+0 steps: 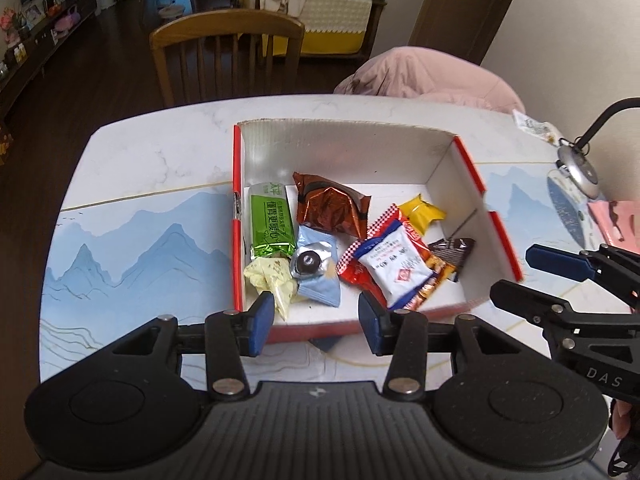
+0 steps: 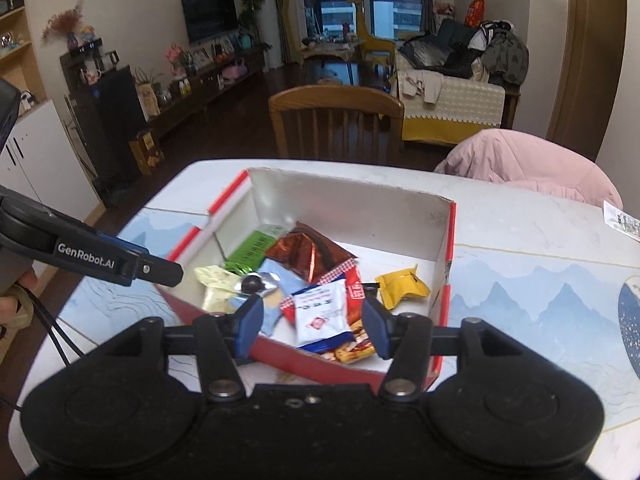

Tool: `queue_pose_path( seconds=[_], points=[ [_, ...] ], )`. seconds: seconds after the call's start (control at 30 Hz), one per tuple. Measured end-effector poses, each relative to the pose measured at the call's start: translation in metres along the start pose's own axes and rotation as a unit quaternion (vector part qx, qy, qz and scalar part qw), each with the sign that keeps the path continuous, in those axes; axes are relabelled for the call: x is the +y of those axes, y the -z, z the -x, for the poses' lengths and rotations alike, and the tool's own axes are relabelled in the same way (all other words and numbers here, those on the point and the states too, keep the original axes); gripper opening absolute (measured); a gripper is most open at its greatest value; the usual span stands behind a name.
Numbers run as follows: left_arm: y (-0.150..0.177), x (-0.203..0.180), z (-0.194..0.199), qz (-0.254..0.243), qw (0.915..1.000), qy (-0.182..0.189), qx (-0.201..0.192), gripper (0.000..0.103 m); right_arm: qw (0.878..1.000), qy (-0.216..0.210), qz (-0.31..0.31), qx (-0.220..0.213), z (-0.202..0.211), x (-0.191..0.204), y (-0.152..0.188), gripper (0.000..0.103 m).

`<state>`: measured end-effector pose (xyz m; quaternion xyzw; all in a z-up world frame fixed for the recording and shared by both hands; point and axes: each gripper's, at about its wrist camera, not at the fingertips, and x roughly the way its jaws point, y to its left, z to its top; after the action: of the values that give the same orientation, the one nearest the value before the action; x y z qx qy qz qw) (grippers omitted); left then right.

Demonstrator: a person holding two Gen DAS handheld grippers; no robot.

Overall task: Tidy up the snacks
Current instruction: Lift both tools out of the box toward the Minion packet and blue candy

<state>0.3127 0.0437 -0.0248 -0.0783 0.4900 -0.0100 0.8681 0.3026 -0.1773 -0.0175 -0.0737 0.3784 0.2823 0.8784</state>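
Observation:
A red-and-white cardboard box [image 1: 440,148] stands open on the table, and the right wrist view shows the same box [image 2: 360,212]. Inside lie several snacks: a green packet [image 1: 270,220], a brown foil packet [image 1: 330,206], a yellow packet [image 1: 422,210], a white-and-blue packet [image 1: 394,266], a light blue packet [image 1: 318,268] and a pale yellow one [image 1: 272,280]. My left gripper [image 1: 316,320] hangs open above the box's near wall, nothing between its pads. My right gripper [image 2: 312,324] is open too, over the near edge, above the white-and-blue packet [image 2: 320,312].
The marble table [image 1: 140,160] carries a blue mountain print. A wooden chair [image 1: 226,52] and a pink jacket [image 1: 432,76] sit behind it. A desk lamp [image 1: 580,164], a small wrapper [image 1: 534,124] and a pink item [image 1: 616,220] lie right of the box.

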Motion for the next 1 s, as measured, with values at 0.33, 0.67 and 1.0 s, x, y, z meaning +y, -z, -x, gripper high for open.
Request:
queue_pose_path(
  seconds=[0.33,0.67,1.0],
  points=[
    [0.043,0.003,0.042,0.001,0.9997,0.014,-0.022,0.058,1.0,-0.016,-0.013,-0.014,0.029,0.02,0.022,0.08],
    [0.09,0.025,0.063,0.041,0.998,0.013,-0.046,0.07,1.0,-0.012,-0.025,-0.014,0.037,0.032,0.053,0.095],
    [0.126,0.039,0.055,0.069,0.9964,-0.009,-0.048,0.077,0.999,-0.028,0.015,0.002,0.026,0.052,0.083,0.103]
  ],
)
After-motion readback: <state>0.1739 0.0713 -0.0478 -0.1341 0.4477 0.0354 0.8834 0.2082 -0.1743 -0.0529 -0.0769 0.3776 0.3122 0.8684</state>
